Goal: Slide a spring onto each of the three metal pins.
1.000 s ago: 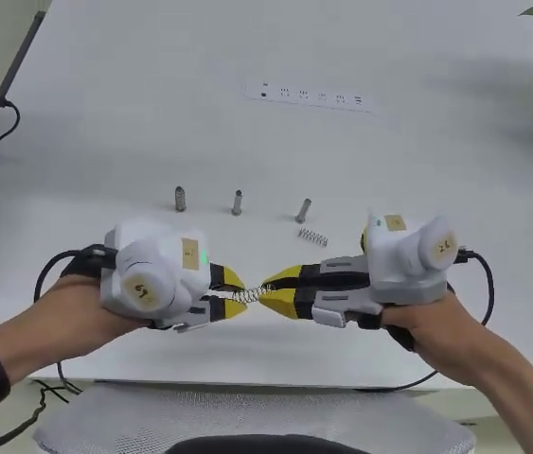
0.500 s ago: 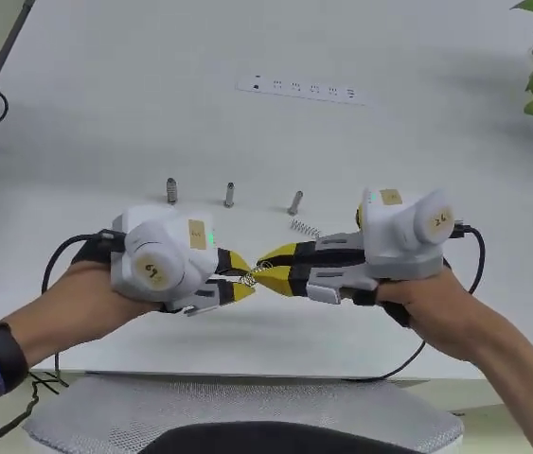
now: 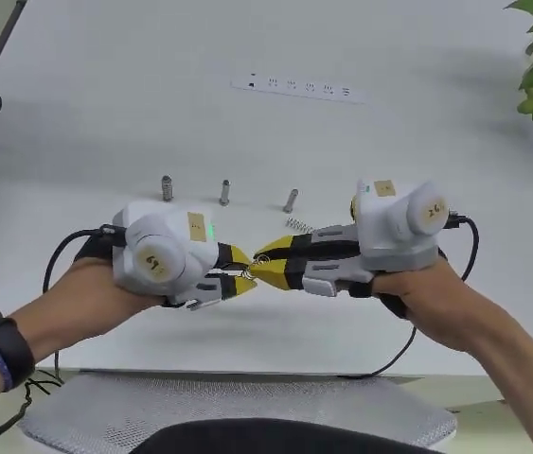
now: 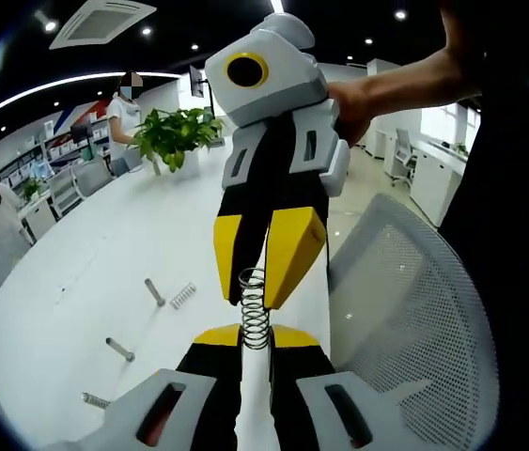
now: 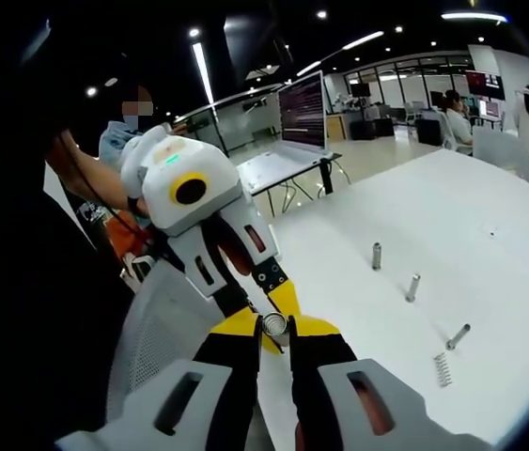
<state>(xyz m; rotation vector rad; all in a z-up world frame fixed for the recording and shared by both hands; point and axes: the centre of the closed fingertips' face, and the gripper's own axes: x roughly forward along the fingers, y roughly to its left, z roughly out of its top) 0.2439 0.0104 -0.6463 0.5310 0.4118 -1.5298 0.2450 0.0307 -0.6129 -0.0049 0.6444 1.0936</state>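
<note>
Closer together than a second ago, our left gripper (image 3: 241,271) and right gripper (image 3: 262,267) meet tip to tip above the near edge of the worktop (image 3: 105,113). Three pins (image 3: 224,192) stand farther back, well beyond both. Each gripper's fingers are clamped on one end of a spring (image 4: 255,305), its long axis running level between them. We judge it must turn upright. A second spring (image 3: 296,225) lies beside the rightmost pin.

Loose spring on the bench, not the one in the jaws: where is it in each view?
Head view: loose spring mid-frame, just below the leaning pin.
Left gripper view: spring lower left, right of that pin.
Right gripper view: spring lower right, below-left of that pin.
Shared landmark: the leaning pin, end of the row of three.
</note>
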